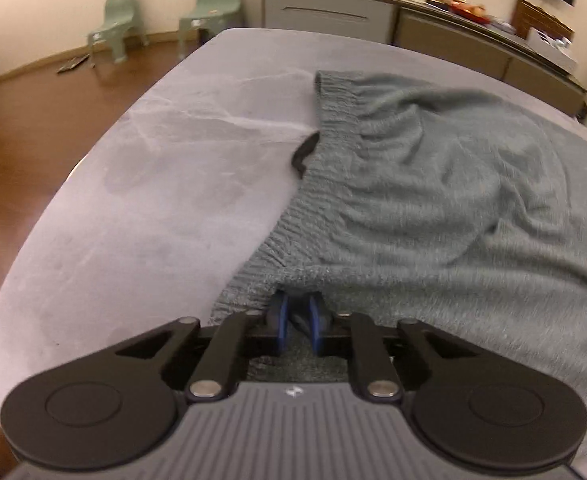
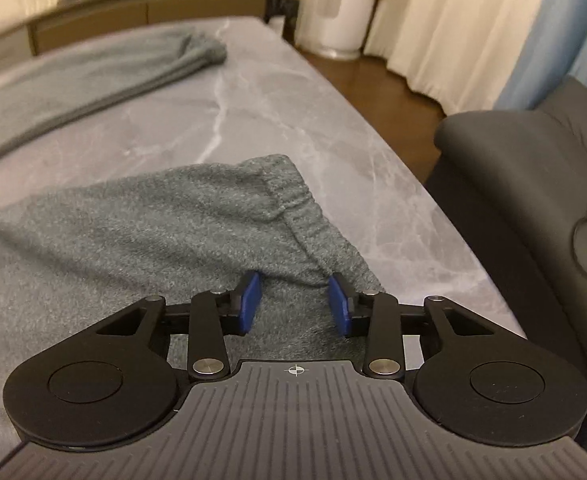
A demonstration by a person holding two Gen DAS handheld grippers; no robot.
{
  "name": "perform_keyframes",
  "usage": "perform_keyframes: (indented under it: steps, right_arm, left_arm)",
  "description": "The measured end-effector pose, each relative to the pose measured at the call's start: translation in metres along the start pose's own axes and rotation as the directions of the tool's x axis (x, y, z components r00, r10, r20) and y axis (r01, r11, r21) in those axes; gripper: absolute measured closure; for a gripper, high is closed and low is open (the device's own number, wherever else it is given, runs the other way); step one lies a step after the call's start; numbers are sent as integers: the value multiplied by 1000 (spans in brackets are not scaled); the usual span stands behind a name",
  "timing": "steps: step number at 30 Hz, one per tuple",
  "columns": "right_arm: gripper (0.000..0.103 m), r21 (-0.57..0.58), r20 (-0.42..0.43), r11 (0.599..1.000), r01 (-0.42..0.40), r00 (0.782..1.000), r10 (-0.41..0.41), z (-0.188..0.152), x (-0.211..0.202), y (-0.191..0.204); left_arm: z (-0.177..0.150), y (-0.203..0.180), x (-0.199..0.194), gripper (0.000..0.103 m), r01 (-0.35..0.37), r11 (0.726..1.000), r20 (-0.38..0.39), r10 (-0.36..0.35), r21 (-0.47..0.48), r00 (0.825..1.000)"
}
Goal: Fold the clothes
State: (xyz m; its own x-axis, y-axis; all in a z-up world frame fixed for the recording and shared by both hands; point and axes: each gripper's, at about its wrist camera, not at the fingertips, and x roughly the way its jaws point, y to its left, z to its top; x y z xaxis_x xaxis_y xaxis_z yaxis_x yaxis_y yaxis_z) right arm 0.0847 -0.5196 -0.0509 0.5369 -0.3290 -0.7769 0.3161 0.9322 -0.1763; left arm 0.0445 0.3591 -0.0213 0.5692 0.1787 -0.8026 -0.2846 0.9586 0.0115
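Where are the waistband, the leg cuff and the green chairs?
waistband (image 1: 335, 136): left wrist view, ribbed elastic edge.
leg cuff (image 2: 293, 196): right wrist view, gathered hem.
green chairs (image 1: 213, 4): left wrist view, nearer chair's backrest.

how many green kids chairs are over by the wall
2. One green chair stands on the floor at the far left; the other chair is to its right, nearer the cabinet. More could be outside the view.

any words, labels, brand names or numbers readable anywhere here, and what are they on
None can be read.
Right tool: only a crosshair mark on its grey body, no letters.
Left tool: a small pale mark, too blurred to read.
Sideboard items: too small and blurred.
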Motion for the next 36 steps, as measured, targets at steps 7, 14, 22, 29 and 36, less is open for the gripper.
perform_keyframes:
  steps: [7, 14, 22, 29, 36]
  right_arm:
    - [48, -73, 53, 978, -194, 979, 198, 49, -54, 59]
    - [54, -119, -7, 987, -109, 994, 108, 46, 4, 97]
    - [55, -83, 116, 994, -66, 990, 75, 86, 42, 105]
    - [49, 11, 165, 976, -216, 964, 211, 66, -5, 72]
    - [51, 42, 46, 987, -157, 987, 155, 62, 15, 57]
  left_arm:
    - [41, -63, -23, 56, 59, 988, 74, -71, 144, 995]
    - [62, -61, 67, 62, -48, 995, -61, 53, 83, 997]
    - [98, -43, 97, 63, -154, 988, -43, 154, -2, 987]
    - [62, -49, 45, 64, -65, 997, 4, 65, 37, 998]
    - [56, -24, 36, 67, -99, 995, -61, 98, -17, 993]
